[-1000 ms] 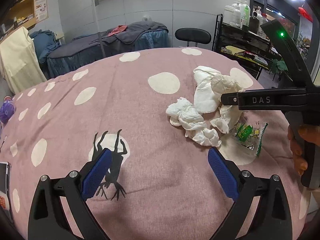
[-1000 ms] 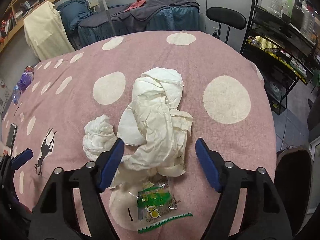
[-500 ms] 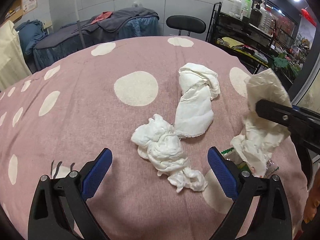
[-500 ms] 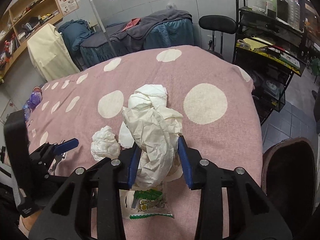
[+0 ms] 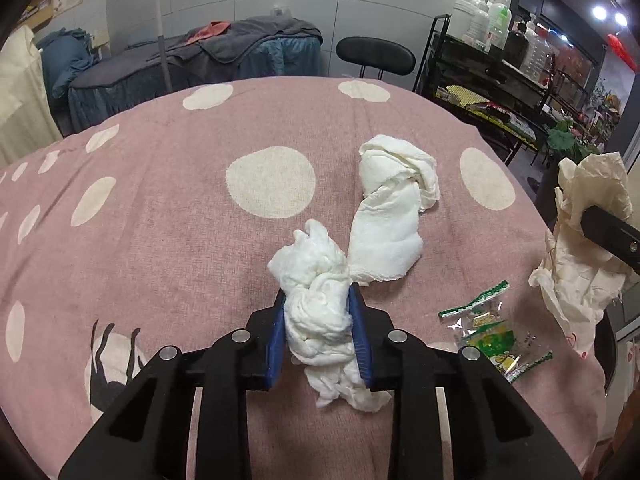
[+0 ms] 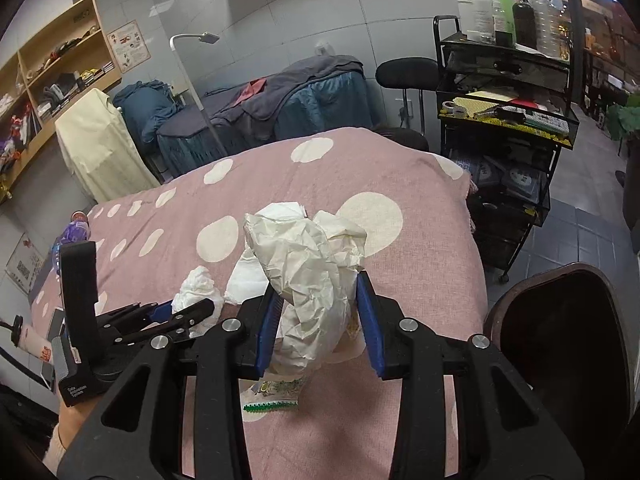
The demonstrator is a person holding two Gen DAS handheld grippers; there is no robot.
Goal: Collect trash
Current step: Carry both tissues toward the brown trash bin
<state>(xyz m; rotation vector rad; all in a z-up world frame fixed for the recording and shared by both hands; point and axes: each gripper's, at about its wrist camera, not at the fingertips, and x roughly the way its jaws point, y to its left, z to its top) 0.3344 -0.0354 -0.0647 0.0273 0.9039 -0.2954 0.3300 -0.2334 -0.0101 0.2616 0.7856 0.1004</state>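
Note:
My left gripper (image 5: pixel 318 338) is shut on a crumpled white tissue wad (image 5: pixel 316 280) lying on the pink dotted bedspread (image 5: pixel 160 220). A longer white paper towel (image 5: pixel 390 216) lies just beyond it, touching the wad. My right gripper (image 6: pixel 318 322) is shut on a cream crumpled paper (image 6: pixel 308 268) and holds it above the bed's right side; this paper also shows in the left wrist view (image 5: pixel 584 240). A green snack wrapper (image 5: pixel 490 340) lies on the bed at the right, also seen under the right gripper (image 6: pixel 272 398).
A dark brown bin (image 6: pixel 560 344) stands on the floor right of the bed. A black wire cart (image 6: pixel 504 120) with bottles and a black chair (image 6: pixel 408 74) stand beyond the bed. A phone (image 6: pixel 56 326) and a purple bottle (image 6: pixel 76 232) lie at the bed's left edge.
My left gripper moved forward and shut on the tissue wad. My right gripper shut on the cream paper, lifted it off the bed and carried it to the right.

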